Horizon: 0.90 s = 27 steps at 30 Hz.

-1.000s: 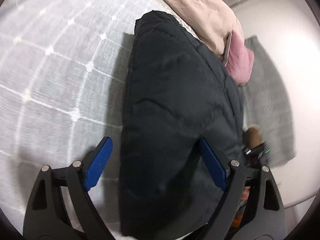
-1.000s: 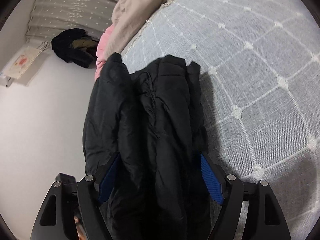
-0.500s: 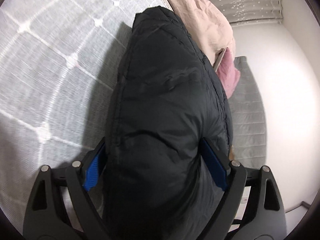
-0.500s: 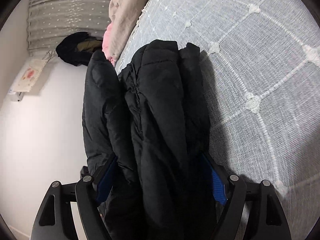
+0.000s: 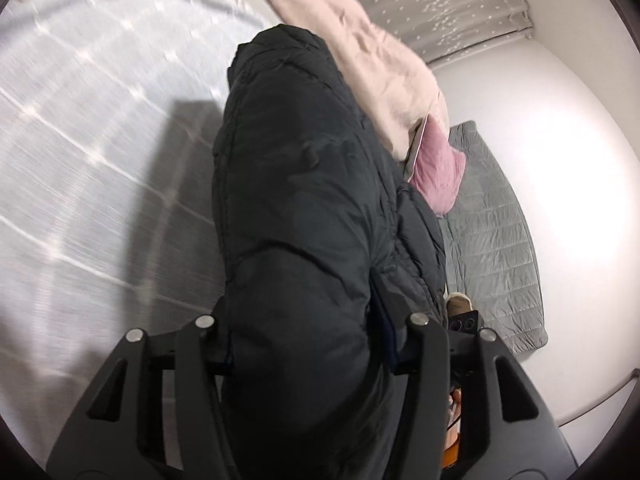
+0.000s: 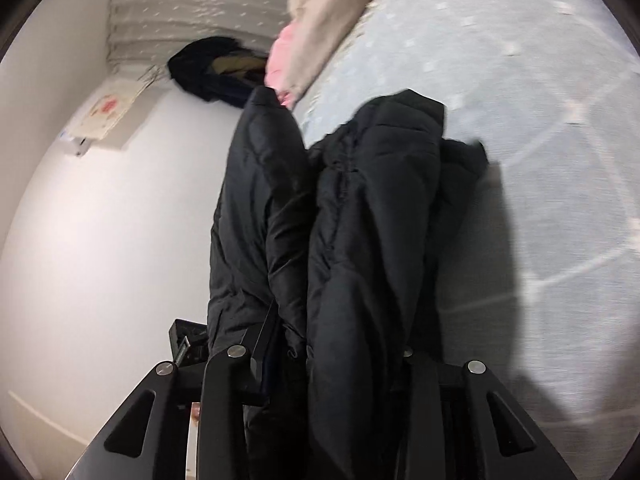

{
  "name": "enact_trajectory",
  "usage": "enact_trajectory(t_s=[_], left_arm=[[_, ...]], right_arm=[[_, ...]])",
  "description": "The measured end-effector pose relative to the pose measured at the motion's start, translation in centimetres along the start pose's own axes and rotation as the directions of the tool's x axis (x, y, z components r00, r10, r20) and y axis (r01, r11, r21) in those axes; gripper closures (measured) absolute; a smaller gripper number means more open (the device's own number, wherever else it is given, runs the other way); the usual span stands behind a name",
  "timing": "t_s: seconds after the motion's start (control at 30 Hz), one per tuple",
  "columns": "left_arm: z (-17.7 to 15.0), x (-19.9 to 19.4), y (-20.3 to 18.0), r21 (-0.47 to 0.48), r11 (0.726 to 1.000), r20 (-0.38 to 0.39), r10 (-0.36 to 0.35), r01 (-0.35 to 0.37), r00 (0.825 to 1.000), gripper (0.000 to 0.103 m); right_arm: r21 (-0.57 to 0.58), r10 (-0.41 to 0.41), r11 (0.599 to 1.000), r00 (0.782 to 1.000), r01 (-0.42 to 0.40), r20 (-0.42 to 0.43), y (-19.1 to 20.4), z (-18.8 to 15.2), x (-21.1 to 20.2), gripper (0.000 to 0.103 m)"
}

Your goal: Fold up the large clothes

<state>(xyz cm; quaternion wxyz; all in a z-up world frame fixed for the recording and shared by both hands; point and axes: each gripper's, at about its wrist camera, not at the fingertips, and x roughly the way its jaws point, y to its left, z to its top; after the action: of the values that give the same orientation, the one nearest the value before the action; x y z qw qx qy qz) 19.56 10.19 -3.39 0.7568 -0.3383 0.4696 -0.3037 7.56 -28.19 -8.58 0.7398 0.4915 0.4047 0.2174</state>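
Observation:
A black puffer jacket hangs bunched and lifted over the grey-white bedspread. My left gripper is shut on a thick fold of it; the fabric hides the pads. In the right wrist view the same jacket hangs in several vertical folds, and my right gripper is shut on its lower part. The jacket's far end touches or hovers just above the bedspread; I cannot tell which.
A beige blanket and a pink garment lie at the bed's far edge. A grey quilted mat lies on the floor beside the bed. Dark clothes are piled near the curtain.
Both grippers have closed from open onto the jacket's folds. The jacket has lifted and both views have swung, with motion blur on the bedspread.

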Motion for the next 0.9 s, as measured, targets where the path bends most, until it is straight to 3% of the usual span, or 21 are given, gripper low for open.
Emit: enact_trajectory(t_s=[0.27, 0.5, 0.7, 0.83, 0.9], left_arm=[[1.2, -9.4, 3.3, -0.023, 0.999, 0.154, 0.027, -0.024, 0.988, 0.052], [1.0, -18.7, 8.3, -0.070, 0.996, 0.293, 0.068, -0.050, 0.954, 0.052], [-0.5, -26.3, 12.5, -0.112, 0.986, 0.386, 0.156, -0.122, 0.909, 0.052], [-1.2, -29.4, 15.0, -0.138, 0.967, 0.435, 0.253, -0.213, 0.864, 0.052], [-1.1, -29.1, 16.6, -0.170, 0.939, 0.426, 0.344, -0.300, 0.837, 0.049]], right_arm=[[-0.111, 0.073, 0.990, 0.990, -0.087, -0.118, 7.1, -0.5, 9.0, 0.070], [-0.180, 0.130, 0.969, 0.969, -0.169, -0.209, 14.0, -2.1, 18.5, 0.070], [-0.257, 0.126, 0.942, 0.937, -0.217, -0.326, 18.9, -6.0, 27.0, 0.070], [-0.317, 0.098, 0.918, 0.912, -0.237, -0.398, 22.0, -8.2, 33.1, 0.070], [-0.329, 0.073, 0.918, 0.907, -0.224, -0.414, 22.3, -8.9, 35.7, 0.070]])
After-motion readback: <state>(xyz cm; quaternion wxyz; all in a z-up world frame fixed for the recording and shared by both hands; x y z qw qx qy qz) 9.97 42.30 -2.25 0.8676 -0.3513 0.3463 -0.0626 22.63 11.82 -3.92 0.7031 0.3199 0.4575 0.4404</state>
